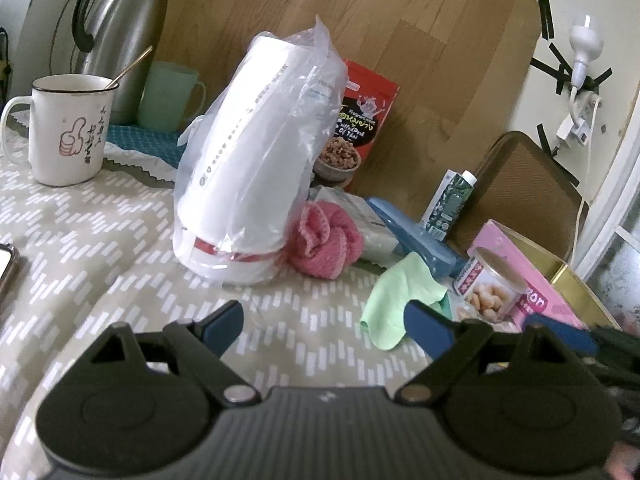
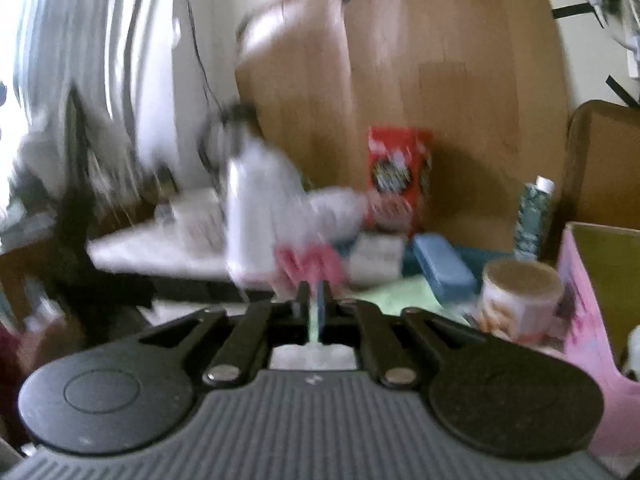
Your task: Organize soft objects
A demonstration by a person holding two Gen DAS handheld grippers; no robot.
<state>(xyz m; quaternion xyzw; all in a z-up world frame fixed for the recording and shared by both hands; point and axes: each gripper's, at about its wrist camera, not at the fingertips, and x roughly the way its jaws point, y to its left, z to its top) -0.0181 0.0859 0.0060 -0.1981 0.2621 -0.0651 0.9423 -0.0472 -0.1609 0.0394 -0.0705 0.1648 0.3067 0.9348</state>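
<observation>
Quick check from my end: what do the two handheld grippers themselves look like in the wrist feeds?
Both look alike. The left gripper has a grey ribbed body, two round black discs at its sides, black linkage arms on silver pivot pins, and blue pads on its fingers. The right gripper shows the same grey ribbed body, black discs and silver pins, though its picture is blurred. No cables, sleeves or markings are clearly visible.

The left gripper [image 1: 324,326] hangs over the bench [image 1: 100,248], its jaws spread wide with nothing between them. A bagged stack of white cups [image 1: 256,160] stands straight ahead as the landmark. Touching its right base lies a pink knitted cloth [image 1: 326,242]. Further right and nearer the gripper, a light green cloth [image 1: 396,300] lies crumpled, its edge just behind the right blue pad. Beside that cloth stand a tin can [image 1: 490,286] and a pink box [image 1: 532,280]. Left of the cups sits a white mug [image 1: 68,128].
</observation>
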